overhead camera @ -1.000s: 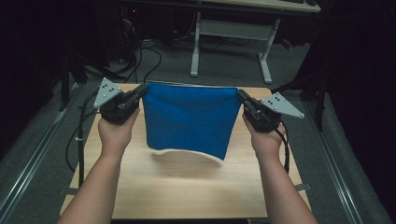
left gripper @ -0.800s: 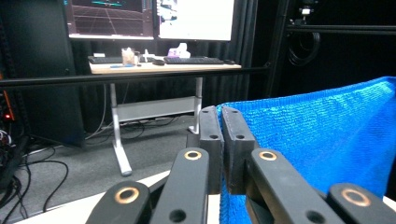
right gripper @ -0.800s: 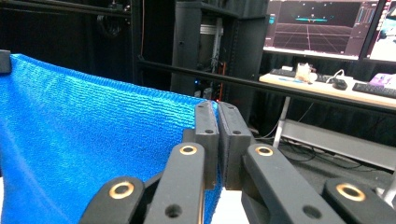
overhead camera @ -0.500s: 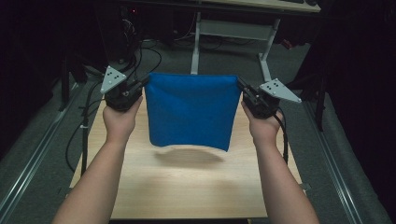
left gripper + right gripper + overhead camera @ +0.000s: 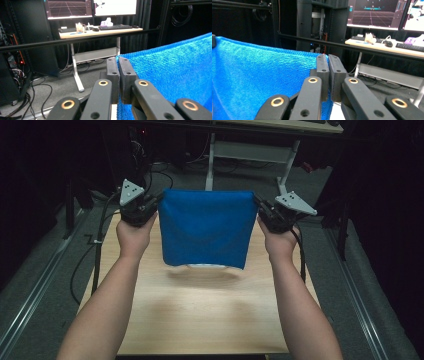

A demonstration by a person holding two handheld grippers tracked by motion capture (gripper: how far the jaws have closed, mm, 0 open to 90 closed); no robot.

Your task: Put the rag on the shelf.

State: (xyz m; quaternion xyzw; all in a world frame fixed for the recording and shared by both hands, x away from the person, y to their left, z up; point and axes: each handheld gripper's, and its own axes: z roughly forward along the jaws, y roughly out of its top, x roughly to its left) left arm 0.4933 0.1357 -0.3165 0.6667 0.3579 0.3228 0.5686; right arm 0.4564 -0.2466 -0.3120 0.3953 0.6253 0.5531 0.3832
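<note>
A blue cloth [image 5: 205, 227] hangs stretched between my two grippers above the far half of the wooden table [image 5: 200, 320]. Its lower edge hovers just over the tabletop and casts a shadow there. My left gripper [image 5: 156, 205] is shut on the cloth's upper left corner, and my right gripper [image 5: 259, 205] is shut on the upper right corner. In the left gripper view the blue cloth [image 5: 172, 72] spreads to the right of the left gripper [image 5: 118, 60]. In the right gripper view the blue cloth [image 5: 262, 75] spreads to the left of the right gripper [image 5: 328, 58].
Beyond the table's far edge stands a desk [image 5: 100, 31] on a white frame, with keyboards and monitors [image 5: 92, 6]. Cables [image 5: 95, 245] trail down at the table's left side. Dark equipment racks [image 5: 319, 27] stand around it.
Both hands have carried the cloth away from me toward the table's far edge and a little upward. The grip on both corners is unchanged.
</note>
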